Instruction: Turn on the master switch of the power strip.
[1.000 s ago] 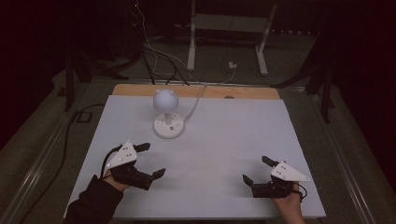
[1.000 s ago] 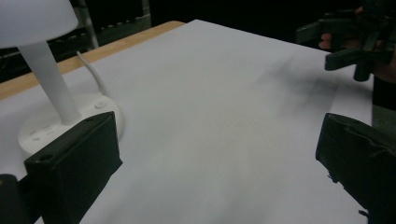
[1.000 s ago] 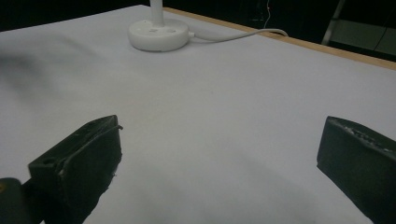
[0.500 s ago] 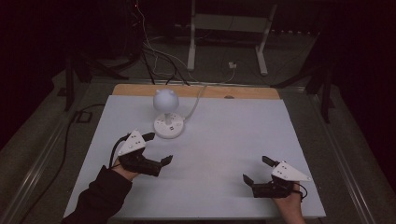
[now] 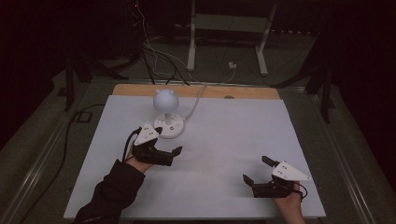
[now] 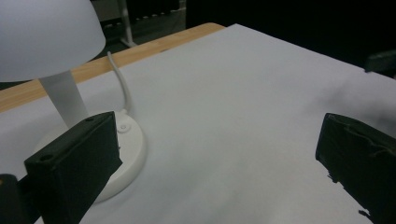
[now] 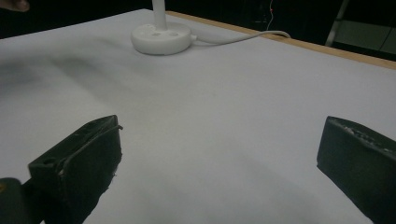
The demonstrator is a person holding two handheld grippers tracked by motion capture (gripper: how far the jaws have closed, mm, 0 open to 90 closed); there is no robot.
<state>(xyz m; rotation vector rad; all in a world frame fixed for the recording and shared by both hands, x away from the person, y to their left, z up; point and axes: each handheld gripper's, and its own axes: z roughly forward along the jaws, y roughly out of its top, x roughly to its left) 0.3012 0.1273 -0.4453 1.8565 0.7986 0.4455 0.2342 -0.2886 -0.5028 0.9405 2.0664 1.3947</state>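
Left hand-held gripper (image 5: 167, 141) advanced toward the lamp (image 5: 167, 111); right hand-held gripper (image 5: 259, 170) unmoved.
Both sets of jaws apart, empty. Lamp stands far-left on worktop (image 5: 233, 135); a jaw striking its base could tip it.

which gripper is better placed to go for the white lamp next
Left. The left gripper sits open right beside the white lamp, whose base lies just past one jaw in the left gripper view. The right gripper, also open, is far across the table.
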